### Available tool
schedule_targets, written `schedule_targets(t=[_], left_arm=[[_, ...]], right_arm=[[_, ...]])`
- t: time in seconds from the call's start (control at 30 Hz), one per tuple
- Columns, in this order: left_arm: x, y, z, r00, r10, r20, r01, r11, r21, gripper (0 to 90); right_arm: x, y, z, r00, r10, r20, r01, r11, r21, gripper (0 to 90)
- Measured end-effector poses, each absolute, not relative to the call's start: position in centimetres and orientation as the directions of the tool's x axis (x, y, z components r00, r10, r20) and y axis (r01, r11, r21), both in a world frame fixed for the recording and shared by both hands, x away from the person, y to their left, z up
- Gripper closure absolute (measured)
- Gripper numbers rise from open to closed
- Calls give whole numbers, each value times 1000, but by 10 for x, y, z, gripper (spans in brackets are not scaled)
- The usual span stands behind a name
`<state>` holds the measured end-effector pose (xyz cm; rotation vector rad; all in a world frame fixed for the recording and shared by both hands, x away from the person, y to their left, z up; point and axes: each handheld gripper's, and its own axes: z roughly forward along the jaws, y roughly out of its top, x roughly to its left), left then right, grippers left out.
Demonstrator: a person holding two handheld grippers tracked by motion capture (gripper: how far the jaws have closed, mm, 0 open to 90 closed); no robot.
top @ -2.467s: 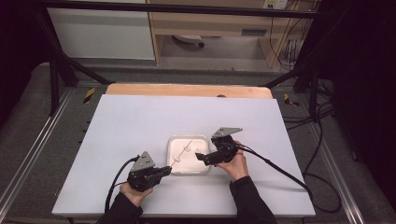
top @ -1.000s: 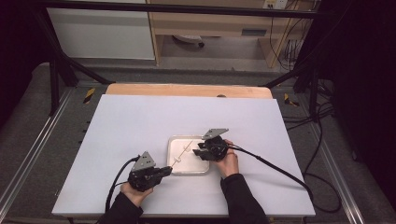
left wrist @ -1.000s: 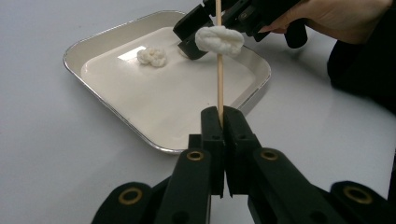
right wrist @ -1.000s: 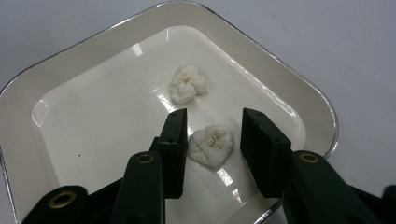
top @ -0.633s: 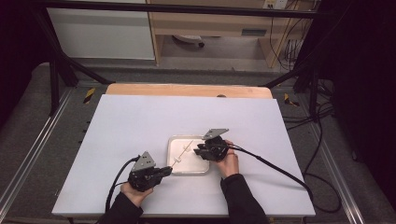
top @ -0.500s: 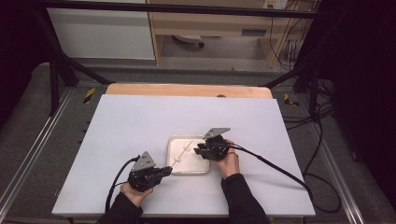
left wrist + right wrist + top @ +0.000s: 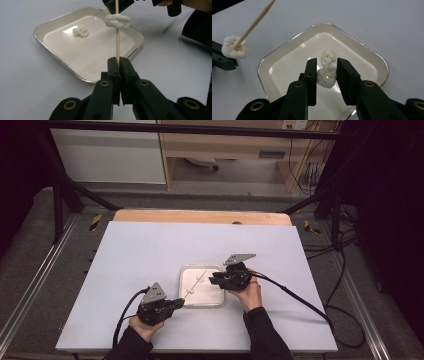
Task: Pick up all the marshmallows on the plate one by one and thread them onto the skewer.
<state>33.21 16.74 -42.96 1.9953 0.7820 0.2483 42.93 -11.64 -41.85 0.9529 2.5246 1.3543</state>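
1. white table [image 7: 150, 250], big flat top with a wooden edge strip at the far side; the person's two forearms in dark sleeves come in from the near edge.
2. shallow white tray [image 7: 212, 301] with a metal rim and rounded corners, sits near the middle of the table toward the near side, between the two grippers; in the left gripper view its rim [image 7: 62, 65] is close in front of the jaws.
3. right gripper [image 7: 214, 280] held over the tray's right part, grey plate on top, cable trailing off to the right. in the right gripper view [image 7: 326, 72] its jaws have just been closing, and a white knotted dough ball [image 7: 326, 77] sits between the pads, clear of the tray floor, the left pad touching it; can't tell if the right pad touches.
4. left gripper [image 7: 179, 302] just beside the tray's near-left corner, jaws clenched tight on the lower end of a thin wooden skewer [image 7: 117, 40].
5. skewer slants out over the tray [image 7: 194, 284], one white dough ball [image 7: 117, 21] threaded on it, well up from the jaws.
6. one more dough ball [image 7: 327, 56] lies loose on the tray floor, just behind the one between the right jaws.
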Motion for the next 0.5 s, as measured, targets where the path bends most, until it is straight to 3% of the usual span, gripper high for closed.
schedule_targets(t=[0.5], left_arm=[[331,166,-430,781,610,-137,418,-348,839,877]], right_arm=[[411,-131,-395,-792,551,264,489,313,814,704]])
